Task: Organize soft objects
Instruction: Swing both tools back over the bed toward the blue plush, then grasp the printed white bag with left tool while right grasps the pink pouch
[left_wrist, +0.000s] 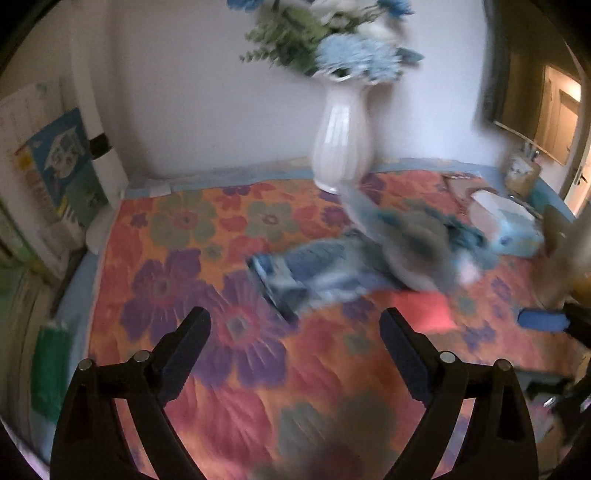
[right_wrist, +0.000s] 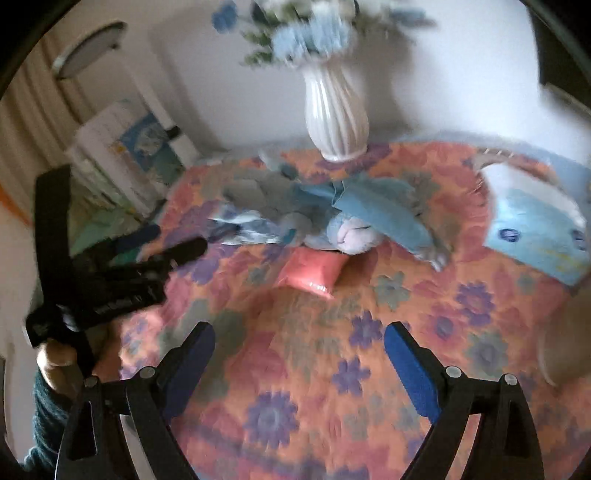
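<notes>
A blue-grey plush toy (left_wrist: 417, 243) lies on the flowered cloth, right of centre; in the right wrist view the plush toy (right_wrist: 354, 225) lies in front of the vase. A folded blue patterned cloth (left_wrist: 295, 277) lies to its left, also in the right wrist view (right_wrist: 240, 225). A small pink cushion (left_wrist: 424, 306) sits in front of the plush; it shows in the right wrist view (right_wrist: 314, 273). My left gripper (left_wrist: 295, 325) is open and empty above the cloth, short of the blue cloth. My right gripper (right_wrist: 299, 339) is open and empty, short of the cushion.
A white vase (left_wrist: 341, 144) with blue flowers stands at the back against the wall. A light blue tissue pack (right_wrist: 539, 229) lies at the right. Books and boxes (left_wrist: 55, 173) stand at the left edge. The left gripper appears in the right wrist view (right_wrist: 177, 247).
</notes>
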